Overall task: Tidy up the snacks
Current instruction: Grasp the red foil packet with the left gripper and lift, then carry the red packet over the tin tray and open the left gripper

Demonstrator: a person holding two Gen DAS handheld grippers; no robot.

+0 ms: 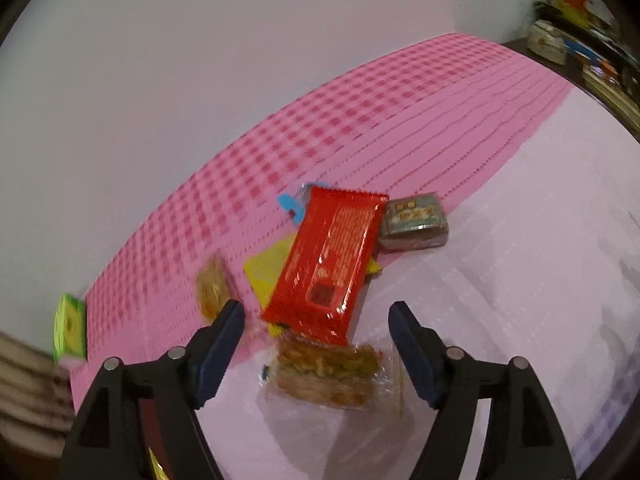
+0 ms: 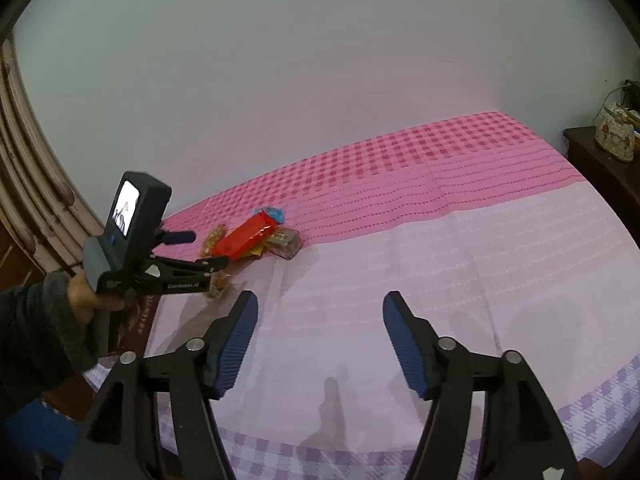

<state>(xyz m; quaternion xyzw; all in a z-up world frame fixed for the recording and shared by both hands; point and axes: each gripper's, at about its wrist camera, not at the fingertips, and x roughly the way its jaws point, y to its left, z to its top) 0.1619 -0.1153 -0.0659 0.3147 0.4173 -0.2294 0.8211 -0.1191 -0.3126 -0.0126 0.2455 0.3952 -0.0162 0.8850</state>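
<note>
A pile of snacks lies on the pink bedspread (image 1: 440, 128). A red packet (image 1: 332, 260) lies on top of a yellow packet (image 1: 266, 272) and a blue one (image 1: 290, 202). A clear-wrapped nut bar (image 1: 328, 372) lies nearest, between the fingers of my open left gripper (image 1: 316, 316). A grey-green box (image 1: 414, 220) sits to the right, a small brown snack (image 1: 212, 288) to the left. In the right wrist view the pile, topped by the red packet (image 2: 244, 238), is far left, and my open right gripper (image 2: 320, 312) is empty over bare bedspread, apart from it. The left gripper (image 2: 204, 254) reaches towards the pile there.
A green-and-yellow box (image 1: 70, 328) stands at the bed's left edge. A white wall (image 2: 320, 60) backs the bed. A dark side table (image 2: 600, 172) with a patterned pot (image 2: 614, 136) stands at the right. A shelf with clutter (image 1: 580, 28) shows at upper right.
</note>
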